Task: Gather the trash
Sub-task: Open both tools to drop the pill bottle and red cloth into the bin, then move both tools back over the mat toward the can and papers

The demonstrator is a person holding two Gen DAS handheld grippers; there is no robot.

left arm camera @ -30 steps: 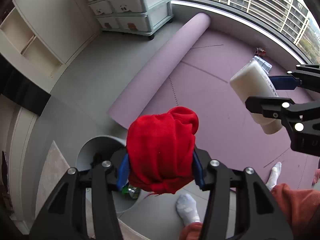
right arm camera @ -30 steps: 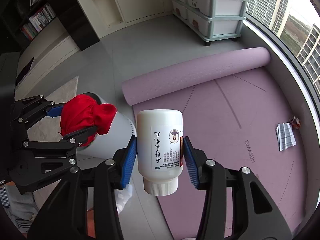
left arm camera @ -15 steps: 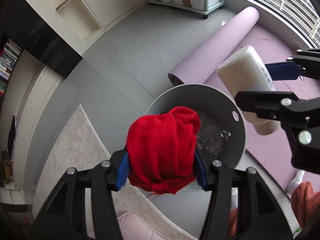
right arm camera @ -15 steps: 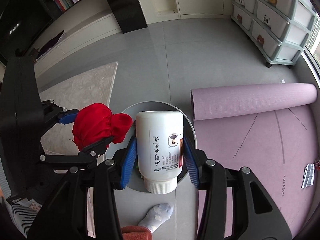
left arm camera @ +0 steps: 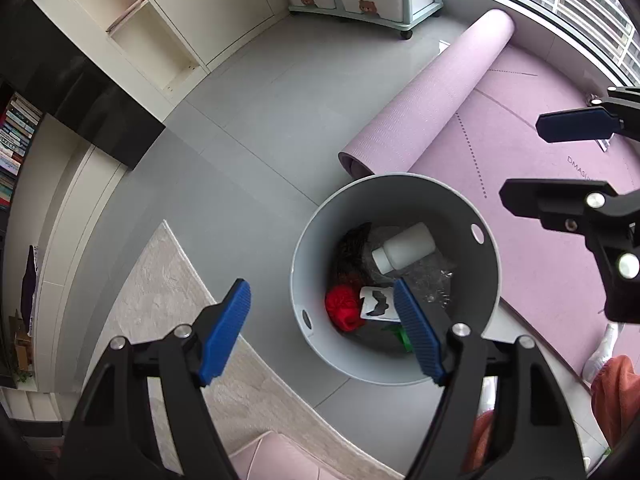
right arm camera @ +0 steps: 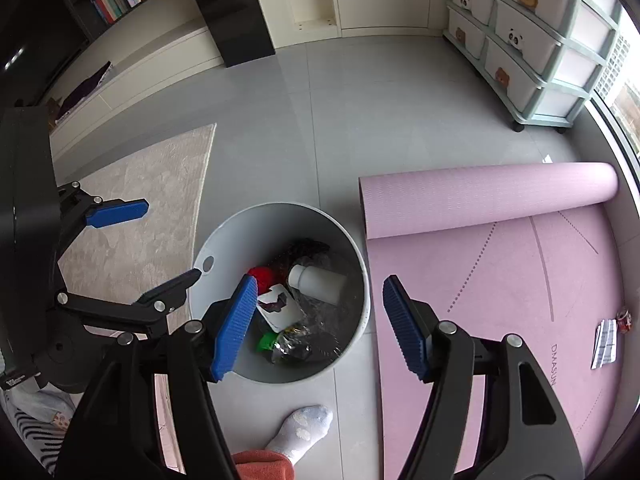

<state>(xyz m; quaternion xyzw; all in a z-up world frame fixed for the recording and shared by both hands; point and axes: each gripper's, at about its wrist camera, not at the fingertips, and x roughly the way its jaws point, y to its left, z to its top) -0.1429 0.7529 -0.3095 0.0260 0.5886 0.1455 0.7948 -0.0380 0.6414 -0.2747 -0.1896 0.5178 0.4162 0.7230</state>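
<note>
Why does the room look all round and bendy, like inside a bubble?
Both cameras have fisheye lenses. In the left wrist view the window frame curves and the corners go black. In the right wrist view the drawer unit leans and bulges. The middle stays sharp in both: the white bottle in the bin is clear. Daylight from the window, soft shadows.
</note>
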